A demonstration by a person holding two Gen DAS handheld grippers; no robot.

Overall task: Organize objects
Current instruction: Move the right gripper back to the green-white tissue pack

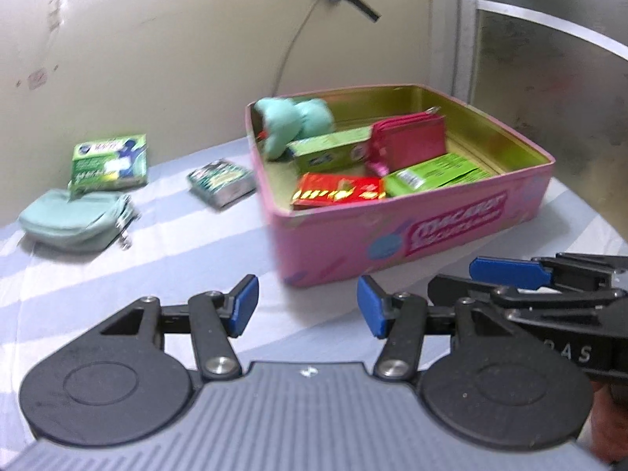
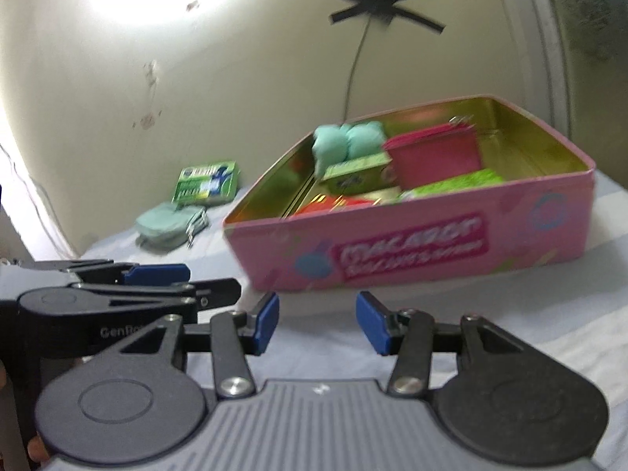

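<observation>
While both grippers gape empty, left gripper (image 1: 308, 308), right gripper (image 2: 317, 322), pink tin (image 1: 412, 231) cornerwise, long axis rightward

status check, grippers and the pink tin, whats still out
Left gripper and right gripper open, empty. Pink tin part filled. Mint pouch, two packets still outside. Path clear.

one pink tin (image 1: 412, 231), two pouches, one plush toy (image 1: 292, 121), five small packets.
</observation>
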